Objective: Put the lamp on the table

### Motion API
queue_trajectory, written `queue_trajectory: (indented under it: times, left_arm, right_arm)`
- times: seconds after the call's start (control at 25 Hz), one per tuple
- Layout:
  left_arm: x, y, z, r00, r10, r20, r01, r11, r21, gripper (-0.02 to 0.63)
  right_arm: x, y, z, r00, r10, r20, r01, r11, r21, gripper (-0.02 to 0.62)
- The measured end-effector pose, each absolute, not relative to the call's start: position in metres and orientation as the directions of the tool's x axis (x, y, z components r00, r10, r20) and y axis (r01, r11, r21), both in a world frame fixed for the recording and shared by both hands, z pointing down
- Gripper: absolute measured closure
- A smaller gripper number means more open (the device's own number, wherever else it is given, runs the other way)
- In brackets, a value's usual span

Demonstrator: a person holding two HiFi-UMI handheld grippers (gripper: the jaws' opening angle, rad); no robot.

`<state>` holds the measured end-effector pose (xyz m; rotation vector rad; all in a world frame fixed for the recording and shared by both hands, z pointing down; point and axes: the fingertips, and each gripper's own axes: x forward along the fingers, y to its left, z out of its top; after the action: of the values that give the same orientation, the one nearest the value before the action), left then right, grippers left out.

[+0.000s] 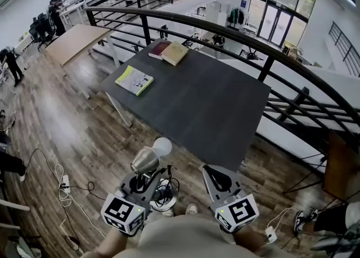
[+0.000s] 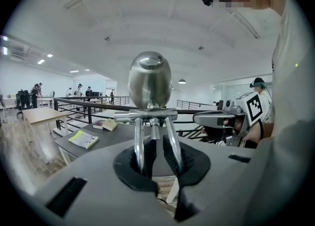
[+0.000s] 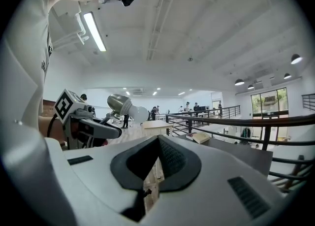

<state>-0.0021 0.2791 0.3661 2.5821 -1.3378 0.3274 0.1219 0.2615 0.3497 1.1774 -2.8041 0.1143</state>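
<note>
**Operator:** State the condition of the left gripper [image 1: 147,178].

**Technician:** Clenched on the lamp [image 1: 145,160]. In the left gripper view the pads close on the centre chrome rod [image 2: 154,132] under the metal shade [image 2: 149,80]. Two outer rods run down in front of the pads, one on each side.

**Operator:** Where is the lamp?

**Technician:** In the air over the wooden floor [image 1: 84,133], near the front edge of the dark table [image 1: 214,111] and not touching it. The white bulb [image 1: 162,146] points toward the table.

**Operator:** And the right gripper [image 3: 158,138]?

**Technician:** Jaws together, nothing between them. It is level with the left gripper, just beside it.

**Operator:** What is on the table?

**Technician:** A yellow booklet [image 1: 134,80] at the left edge, and two books [image 1: 169,52] side by side at the far corner.
</note>
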Motion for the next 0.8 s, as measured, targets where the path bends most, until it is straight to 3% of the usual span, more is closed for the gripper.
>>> queue_trajectory:
  times: [0.8]
  left_arm:
    - [0.034,0.276,0.359,0.489,-0.831,0.265,-0.87,-0.486,0.082,0.555]
  right_arm:
    - [0.158,0.261,0.368,-0.761,-0.64,0.107,-0.648,0.76,-0.057,0.595]
